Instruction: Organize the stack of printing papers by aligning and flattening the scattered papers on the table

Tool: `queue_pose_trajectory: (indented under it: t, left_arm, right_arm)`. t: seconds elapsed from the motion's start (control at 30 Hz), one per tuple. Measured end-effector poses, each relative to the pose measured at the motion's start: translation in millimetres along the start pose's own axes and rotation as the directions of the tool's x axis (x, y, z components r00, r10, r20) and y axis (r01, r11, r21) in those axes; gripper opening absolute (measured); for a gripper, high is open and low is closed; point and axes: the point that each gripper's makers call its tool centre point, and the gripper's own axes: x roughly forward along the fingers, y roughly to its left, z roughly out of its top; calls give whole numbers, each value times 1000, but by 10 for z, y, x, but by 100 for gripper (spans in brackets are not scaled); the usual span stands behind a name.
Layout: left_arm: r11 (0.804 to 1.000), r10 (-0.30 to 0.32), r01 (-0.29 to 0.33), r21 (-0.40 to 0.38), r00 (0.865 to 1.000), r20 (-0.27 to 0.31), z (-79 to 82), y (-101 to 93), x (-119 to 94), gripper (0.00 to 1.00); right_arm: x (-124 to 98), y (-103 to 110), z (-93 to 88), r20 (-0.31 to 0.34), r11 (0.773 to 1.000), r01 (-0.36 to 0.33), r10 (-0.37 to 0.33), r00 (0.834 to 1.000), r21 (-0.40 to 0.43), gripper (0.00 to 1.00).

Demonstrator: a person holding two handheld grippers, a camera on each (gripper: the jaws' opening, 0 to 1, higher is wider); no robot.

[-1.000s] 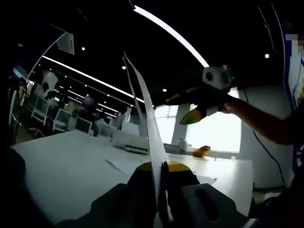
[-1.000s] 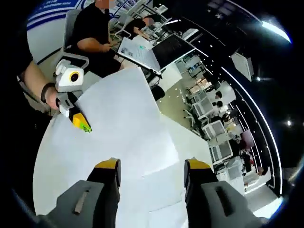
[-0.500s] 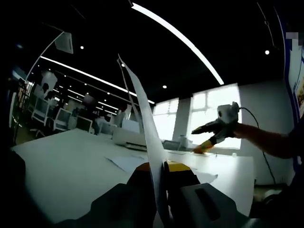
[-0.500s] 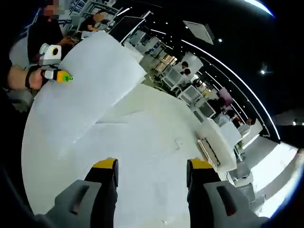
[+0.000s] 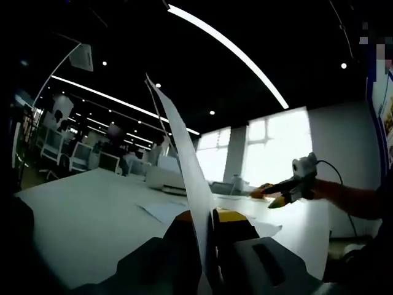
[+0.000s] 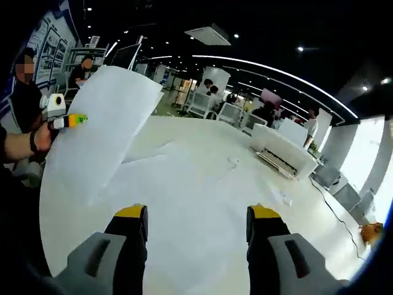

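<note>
A: Status of left gripper (image 5: 206, 224)?

B: Clamping one sheet of paper (image 5: 184, 153), jaws pressed together on its lower edge. Rising edge-on toward 12 o'clock in left gripper view, curving slightly toward 11. Same sheet appearing broadside in right gripper view (image 6: 98, 138), at 10 o'clock, with left gripper (image 6: 72, 120) pinching it at its near edge and a hand (image 6: 44, 136) behind.

A: Status of right gripper (image 6: 196, 224)?

B: Released. Jaws standing well apart, gripping nothing, pointing across white table (image 6: 202, 203). Appearing small in left gripper view (image 5: 284, 194) at 3 o'clock, hanging just above far table edge; jaw gap not readable there.

A: Location of remaining papers?

B: Lying flat on table. In right gripper view, loose sheets (image 6: 147, 157) overlapping near 11 o'clock, beside raised sheet, edges not aligned. In left gripper view, one flat sheet (image 5: 163, 212) resting just left of jaws, another corner (image 5: 267, 230) poking out at right.

A: Surroundings?

B: White printer (image 6: 282, 153) sitting on table toward 2 o'clock in right gripper view; same unit (image 5: 167, 181) showing behind raised sheet in left gripper view. Bright windows (image 5: 270, 153) glowing at 3 o'clock. Ceiling light strips (image 5: 227, 52) running overhead. Office chairs (image 5: 73, 153) and seated people filling background at 9 o'clock.
</note>
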Motion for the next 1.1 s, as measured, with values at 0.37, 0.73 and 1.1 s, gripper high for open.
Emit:
queue_pose_trajectory:
  t: [0.37, 0.73, 1.1]
  left_arm:
    - [1000, -6, 6, 2, 1000, -8, -17, -21, 14, 8]
    - [1000, -13, 13, 4, 1000, -3, -13, -32, 16, 8]
    - [1000, -13, 13, 7, 1000, -1, -9, -28, 12, 8]
  right_arm:
    - [214, -34, -362, 4, 980, 51, -52, 999, 190, 68]
    - [429, 215, -532, 4, 970, 60, -62, 998, 234, 74]
    - [434, 134, -769, -24, 922, 102, -100, 995, 374, 77]
